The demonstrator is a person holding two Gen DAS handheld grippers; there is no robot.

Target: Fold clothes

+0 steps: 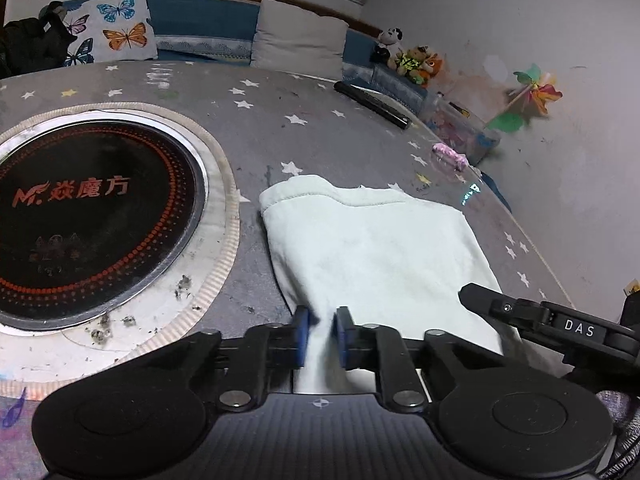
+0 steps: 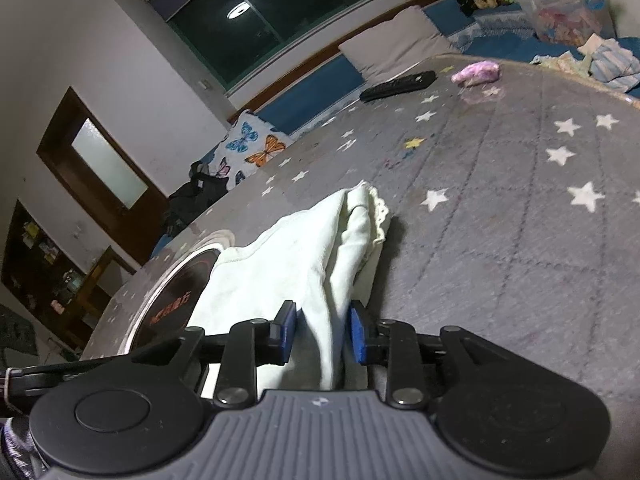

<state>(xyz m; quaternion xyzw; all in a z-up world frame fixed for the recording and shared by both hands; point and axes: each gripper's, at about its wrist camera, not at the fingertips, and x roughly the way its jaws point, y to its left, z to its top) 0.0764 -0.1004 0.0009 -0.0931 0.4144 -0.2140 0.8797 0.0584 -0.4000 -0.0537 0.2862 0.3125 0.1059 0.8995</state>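
Observation:
A pale green garment (image 1: pixel 372 248) lies partly folded on the grey star-patterned table cover (image 1: pixel 260 128). Its near edge rises, bunched, between the blue pads (image 1: pixel 303 332) of my left gripper (image 1: pixel 323 332), which is shut on it. My right gripper (image 1: pixel 520 312) reaches in from the right at the garment's near right corner. In the right wrist view the garment (image 2: pixel 280 272) tents up from the table into my right gripper (image 2: pixel 322 334), and a thick fold of it fills the space between the pads (image 2: pixel 357 338). A lace-trimmed edge (image 2: pixel 380 216) shows at the far end.
A round black heater plate (image 1: pixel 92 220) with red markings sits in the table, left of the garment. A black remote (image 1: pixel 372 106) and a pink bundle (image 1: pixel 450 156) lie farther back. Pillows (image 1: pixel 300 36), plush toys (image 1: pixel 416 60) and a plastic box (image 1: pixel 468 128) line the bench and wall.

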